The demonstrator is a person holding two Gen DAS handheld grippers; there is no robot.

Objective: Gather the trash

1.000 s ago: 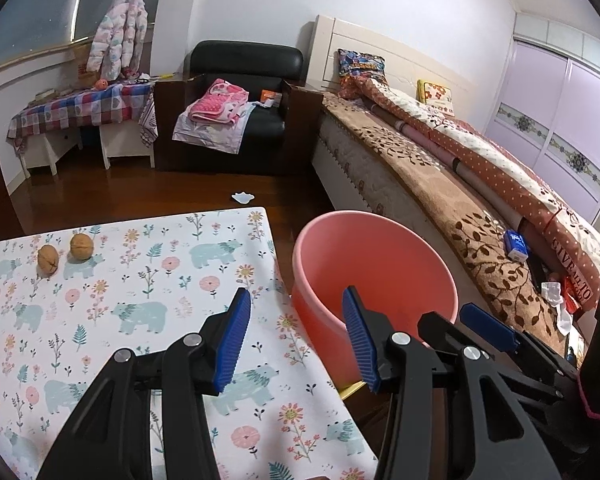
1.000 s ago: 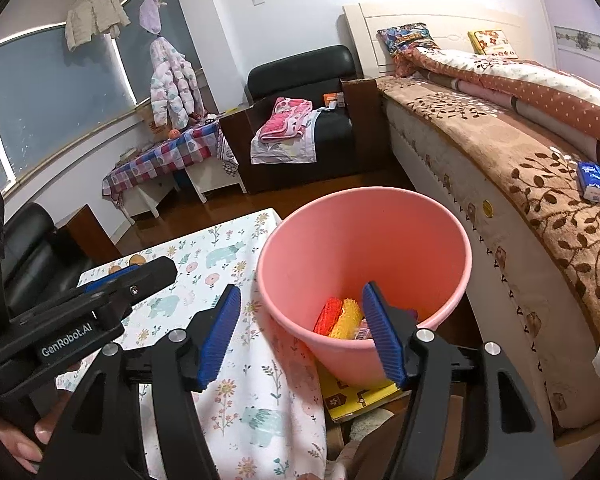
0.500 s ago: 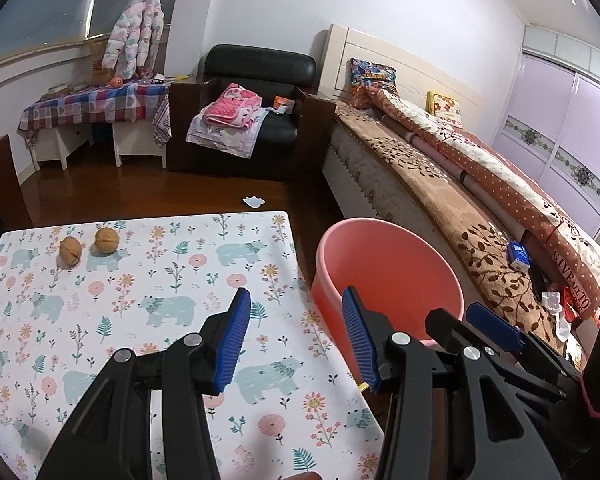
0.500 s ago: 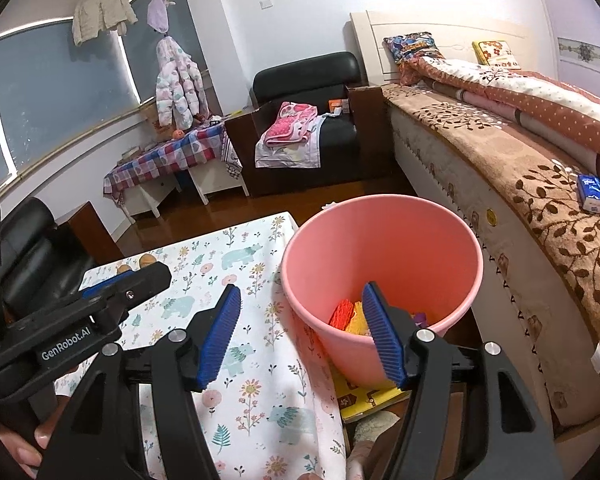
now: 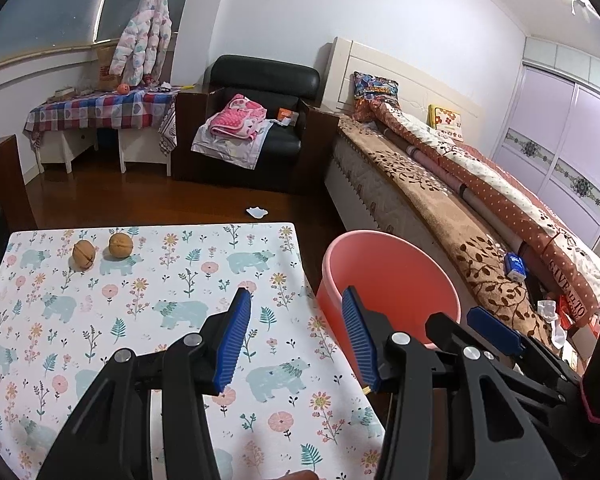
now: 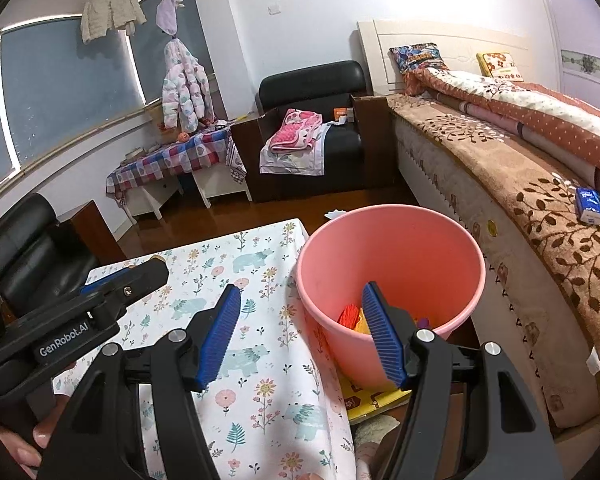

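A pink bucket (image 6: 392, 264) stands on the floor at the right edge of a table with a floral cloth (image 5: 140, 300). Red, orange and yellow trash (image 6: 350, 318) lies in its bottom. Two walnuts (image 5: 120, 245) rest at the table's far left. My left gripper (image 5: 296, 332) hangs open over the table's right edge, nothing between its blue pads. My right gripper (image 6: 300, 328) is open too, straddling the bucket's near rim and the table edge, with nothing held. The bucket (image 5: 388, 280) shows past the left gripper as well.
A bed (image 6: 520, 184) with a brown leaf-print cover runs along the right, a blue tissue pack (image 6: 589, 205) on it. A black armchair (image 5: 260, 128) with pink clothes stands at the back. A white scrap (image 5: 257, 212) lies on the wooden floor. A yellow book (image 6: 374, 398) sits under the bucket.
Both grippers have drawn back and risen a little, so the bucket and table look farther and lower. Their jaws have stayed the same width.
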